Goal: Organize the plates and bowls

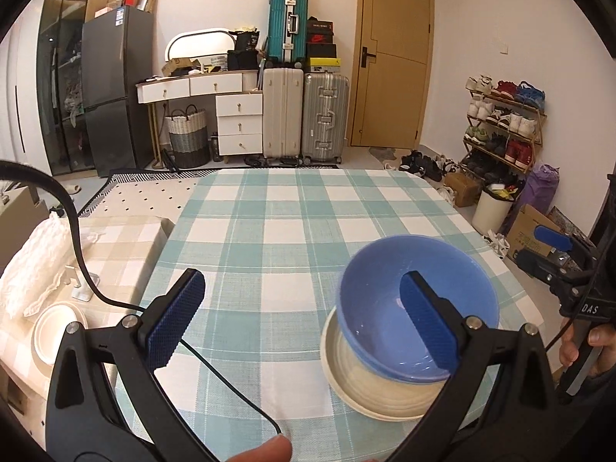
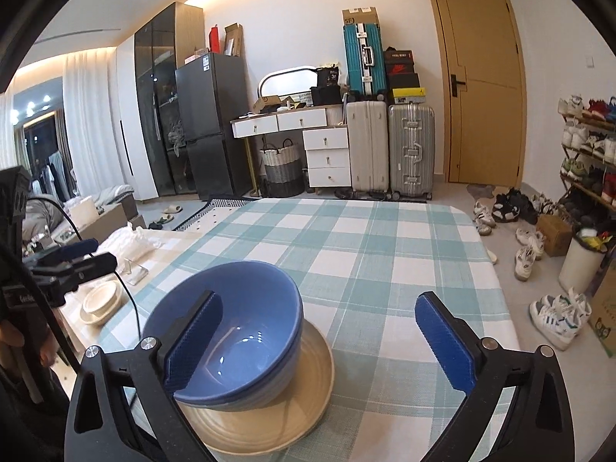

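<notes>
On the low side surface at the left, a stack of cream dishes [image 2: 101, 302] sits close to the edge, with a black cable [image 1: 88, 269] trailing past it; a snag on that cable as the hands shift could, I judge, drag across the dishes or tug the left claw [image 1: 300, 323] off line. That claw stands wide open with nothing between its pads, its right finger in front of the blue bowl [image 1: 415, 300] rather than on it.

The blue bowl sits inside the cream plate [image 2: 265, 404] on the near part of the desk [image 1: 292, 211]. It looks tilted and off-centre in the plate, though the fisheye bend may exaggerate that. If it does lean, a knock from either claw could rock it out or slide bowl and plate together on the cloth.

The right claw [image 2: 327, 350] is spread to its widest and empty; its left finger overlaps the bowl's rim in view, and I cannot tell whether it touches. Closing from here would catch one wall only and could tip the bowl.

The desk wears a teal-and-white check cloth, bare beyond the bowl. Behind it: a dark fridge [image 1: 115, 92], a white drawer unit [image 1: 238, 123], stacked suitcases [image 1: 304, 115], a wooden door [image 1: 392, 54], then a shoe rack [image 1: 504, 123] and loose shoes on the floor.
</notes>
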Demonstrator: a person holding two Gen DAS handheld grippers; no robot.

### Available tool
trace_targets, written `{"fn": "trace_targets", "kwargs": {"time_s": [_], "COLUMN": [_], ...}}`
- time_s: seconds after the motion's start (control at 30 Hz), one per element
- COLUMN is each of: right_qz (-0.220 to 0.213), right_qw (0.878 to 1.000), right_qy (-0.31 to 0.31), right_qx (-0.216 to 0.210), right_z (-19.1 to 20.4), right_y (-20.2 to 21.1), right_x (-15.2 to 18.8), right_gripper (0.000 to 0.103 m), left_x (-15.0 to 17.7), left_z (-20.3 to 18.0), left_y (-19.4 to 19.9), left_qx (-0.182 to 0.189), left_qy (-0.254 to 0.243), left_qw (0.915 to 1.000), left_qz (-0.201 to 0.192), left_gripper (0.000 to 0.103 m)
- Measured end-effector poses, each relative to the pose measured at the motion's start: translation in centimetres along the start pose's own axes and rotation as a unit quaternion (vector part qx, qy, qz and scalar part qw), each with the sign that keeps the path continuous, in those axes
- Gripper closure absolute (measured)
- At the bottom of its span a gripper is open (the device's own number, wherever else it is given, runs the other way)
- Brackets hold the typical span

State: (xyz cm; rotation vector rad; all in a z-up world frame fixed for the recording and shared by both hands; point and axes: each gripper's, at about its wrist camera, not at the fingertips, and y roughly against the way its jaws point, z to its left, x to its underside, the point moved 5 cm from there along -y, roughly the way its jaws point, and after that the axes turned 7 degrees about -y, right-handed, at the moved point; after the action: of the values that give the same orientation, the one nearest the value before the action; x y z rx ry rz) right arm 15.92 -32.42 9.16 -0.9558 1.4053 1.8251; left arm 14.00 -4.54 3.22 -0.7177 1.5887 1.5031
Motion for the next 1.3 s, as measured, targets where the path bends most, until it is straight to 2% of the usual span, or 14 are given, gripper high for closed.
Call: {"fn": "trace_targets", "kwargs": {"time_s": [0.33, 0.57, 0.83, 0.97, 1.3], "right_qz": [-0.011, -0.02, -0.035, -0.042, -0.041], "right_qw": [0.999, 0.999, 0.998, 0.997, 0.998], "right_qy": [0.025, 0.001, -0.036, -0.03, -0.03], "right_qx": [0.021, 0.031, 0.036, 0.051, 0.047], "right_z": [0.9, -0.5, -2.6, -2.9, -3.1], "right_y": [0.1, 0.4, 1.8, 1.9, 1.3], "right_x": [2.2, 3.6, 5.0, 5.6, 6.4], "right_gripper": [0.001, 0.001, 0.001, 0.001, 0.001], "left_x": [2.7, 4.4, 5.9, 6.2, 7.5], "left_z": [2.5, 3.2, 2.5, 2.1, 1.3], "left_y": [0.3, -0.3, -1.2, -1.4, -2.3], "left_qx": [-0.023, -0.038, -0.044, -0.042, -0.037], "left_qy": [0.016, 0.02, 0.012, 0.008, 0.007], "left_qw": [0.9995, 0.999, 0.9988, 0.999, 0.9992], "left_qz": [-0.012, -0.016, -0.016, -0.014, -0.012], "left_gripper": [0.002, 0.002, 0.002, 0.002, 0.002]}}
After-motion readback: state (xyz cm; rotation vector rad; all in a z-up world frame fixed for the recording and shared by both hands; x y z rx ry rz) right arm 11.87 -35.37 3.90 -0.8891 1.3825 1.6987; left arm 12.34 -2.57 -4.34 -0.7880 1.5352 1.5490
